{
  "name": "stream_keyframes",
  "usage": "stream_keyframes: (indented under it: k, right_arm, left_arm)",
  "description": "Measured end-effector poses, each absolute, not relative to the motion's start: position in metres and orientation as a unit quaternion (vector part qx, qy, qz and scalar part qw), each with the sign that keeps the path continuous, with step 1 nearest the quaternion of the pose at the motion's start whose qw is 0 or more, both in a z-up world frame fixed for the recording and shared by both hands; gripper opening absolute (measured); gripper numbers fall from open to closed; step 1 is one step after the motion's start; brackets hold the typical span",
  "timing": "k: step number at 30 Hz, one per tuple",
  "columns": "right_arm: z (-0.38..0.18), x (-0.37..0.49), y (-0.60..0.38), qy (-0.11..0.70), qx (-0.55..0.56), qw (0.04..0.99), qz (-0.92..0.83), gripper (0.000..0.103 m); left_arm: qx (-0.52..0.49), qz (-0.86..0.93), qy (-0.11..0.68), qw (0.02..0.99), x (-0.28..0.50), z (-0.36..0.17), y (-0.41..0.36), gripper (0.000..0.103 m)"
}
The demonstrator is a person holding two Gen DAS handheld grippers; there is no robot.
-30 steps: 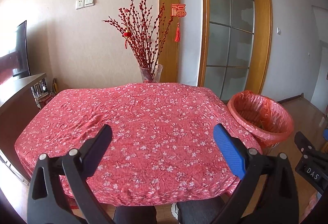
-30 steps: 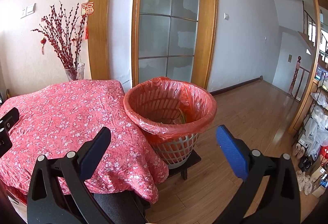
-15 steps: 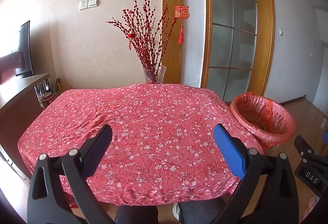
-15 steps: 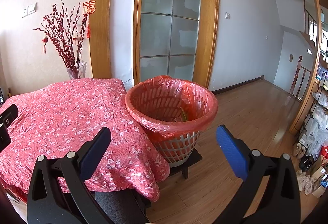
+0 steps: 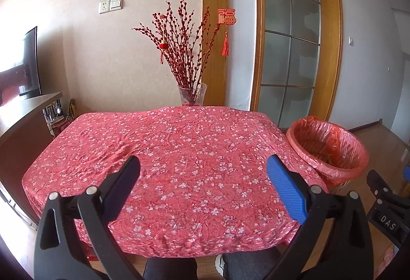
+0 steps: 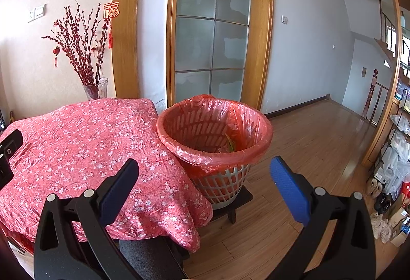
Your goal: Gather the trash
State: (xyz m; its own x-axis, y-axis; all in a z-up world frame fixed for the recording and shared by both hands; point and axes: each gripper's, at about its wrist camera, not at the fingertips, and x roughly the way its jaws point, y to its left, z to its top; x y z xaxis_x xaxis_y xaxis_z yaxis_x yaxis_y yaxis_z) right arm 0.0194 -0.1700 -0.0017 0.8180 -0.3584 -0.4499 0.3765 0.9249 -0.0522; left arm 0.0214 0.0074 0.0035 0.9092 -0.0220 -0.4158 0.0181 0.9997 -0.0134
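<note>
A white basket lined with a red plastic bag (image 6: 214,131) stands on a low dark stool right of the table; it also shows in the left wrist view (image 5: 328,149). Something green lies inside the bag (image 6: 230,145). The table wears a red floral cloth (image 5: 174,164) with no loose trash showing on it. My left gripper (image 5: 203,164) is open and empty above the table's near edge. My right gripper (image 6: 205,169) is open and empty, in front of the basket and a little above it.
A glass vase of red branches (image 5: 191,96) stands at the table's far edge. A dark cabinet with a TV (image 5: 23,110) is at the left. Wooden floor (image 6: 320,141) stretches to the right. Shelves with shoes and bags (image 6: 392,177) line the far right.
Both grippers have drawn back and risen slightly; the table and basket look a bit farther off. Both stay open and empty.
</note>
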Motion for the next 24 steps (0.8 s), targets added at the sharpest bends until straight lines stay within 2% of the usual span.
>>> stream_keyframes:
  k: [24]
  right_arm:
    - [-0.0011,0.0192,-0.1701,0.232,0.019,0.953,-0.194,0.101]
  left_arm:
    - [-0.004,-0.013,0.216,0.976,0.0222,0.0007,0.0051,0.097]
